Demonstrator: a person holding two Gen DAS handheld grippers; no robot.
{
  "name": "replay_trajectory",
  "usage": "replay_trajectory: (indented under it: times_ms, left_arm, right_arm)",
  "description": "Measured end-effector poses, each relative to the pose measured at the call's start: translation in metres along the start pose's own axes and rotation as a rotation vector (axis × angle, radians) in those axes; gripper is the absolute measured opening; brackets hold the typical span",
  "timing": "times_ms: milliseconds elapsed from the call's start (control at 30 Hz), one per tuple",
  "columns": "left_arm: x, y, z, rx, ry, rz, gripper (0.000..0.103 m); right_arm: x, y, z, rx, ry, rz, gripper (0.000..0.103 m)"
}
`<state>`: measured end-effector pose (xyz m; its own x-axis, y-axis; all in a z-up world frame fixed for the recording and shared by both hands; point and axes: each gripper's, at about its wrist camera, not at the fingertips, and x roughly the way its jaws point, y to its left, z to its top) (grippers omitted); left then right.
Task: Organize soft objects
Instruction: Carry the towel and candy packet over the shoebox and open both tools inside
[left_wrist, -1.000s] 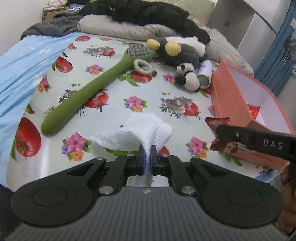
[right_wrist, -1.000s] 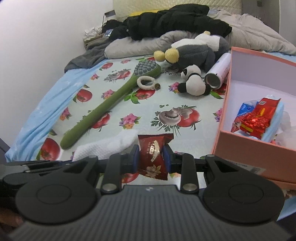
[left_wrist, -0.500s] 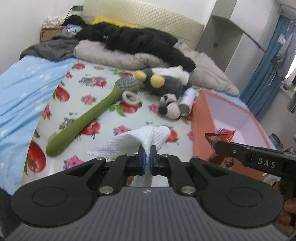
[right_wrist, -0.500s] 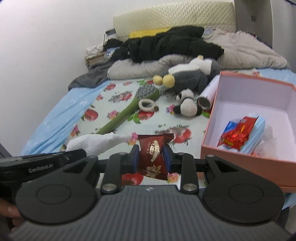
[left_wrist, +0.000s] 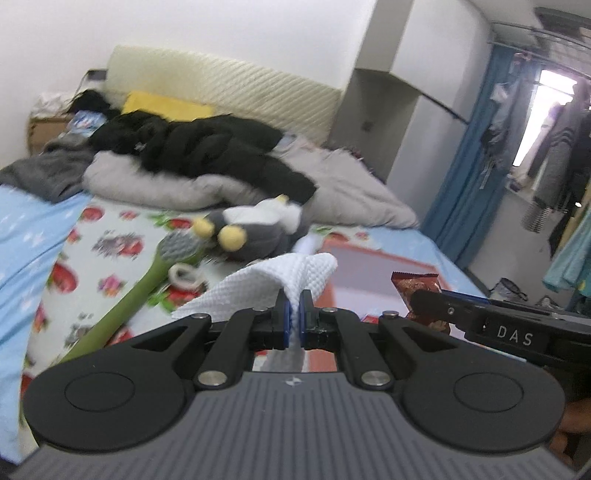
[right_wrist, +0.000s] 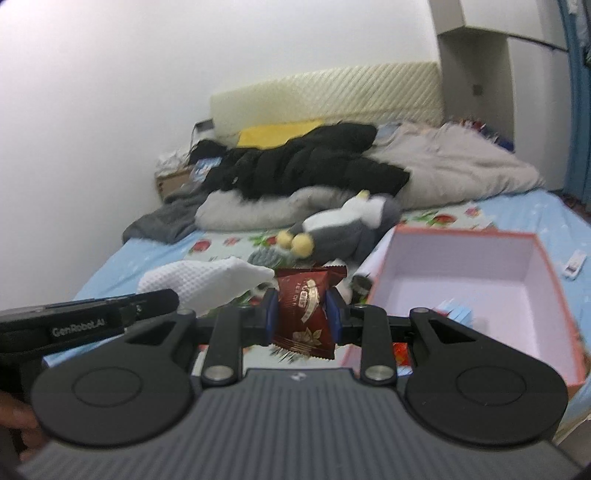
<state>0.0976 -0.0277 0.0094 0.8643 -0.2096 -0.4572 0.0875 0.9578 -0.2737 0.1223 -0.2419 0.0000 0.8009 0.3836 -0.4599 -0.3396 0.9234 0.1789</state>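
Observation:
My left gripper (left_wrist: 294, 302) is shut on a white waffle-weave cloth (left_wrist: 273, 280), held up in the air above the bed. My right gripper (right_wrist: 301, 314) is shut on a dark red snack packet (right_wrist: 304, 315), also held up, just left of the open pink box (right_wrist: 465, 273). The cloth (right_wrist: 207, 280) also shows in the right wrist view, and the packet (left_wrist: 417, 291) in the left wrist view. The box (left_wrist: 373, 269) lies ahead and right of the left gripper.
On the fruit-print sheet (left_wrist: 110, 243) lie a long green plush brush (left_wrist: 147, 280), a grey plush toy with yellow eyes (left_wrist: 251, 232) and a small ring. Black jackets (left_wrist: 199, 147) and a grey blanket (left_wrist: 354, 192) are piled at the headboard. Packets lie in the box.
Both grippers have risen and tilted up, so the views now show the headboard and wall. Each still holds its item; the box now sits lower and closer in both views.

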Motion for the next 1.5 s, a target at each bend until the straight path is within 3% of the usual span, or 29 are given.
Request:
replay_trajectory:
  times_ms: [333,733,1233,1500]
  left_arm:
    - [0.039,-0.063,0.020,0.083,0.009,-0.135,0.006]
    - [0.158,-0.114,-0.001,0.130,0.199,-0.226,0.006]
    - [0.293,-0.123,-0.025,0.149,0.388,-0.182,0.006]
    - [0.312,-0.116,-0.036,0.146,0.443,-0.146,0.010]
  right_arm:
    - [-0.016,-0.049,0.015,0.033,-0.056,-0.100,0.032]
    - [0.015,-0.139,-0.010,0.172,0.030,-0.264,0.032]
    - [0.091,-0.208,-0.047,0.274,0.172,-0.298,0.033]
    - [0.105,-0.219,-0.059,0.299,0.211,-0.291,0.037]
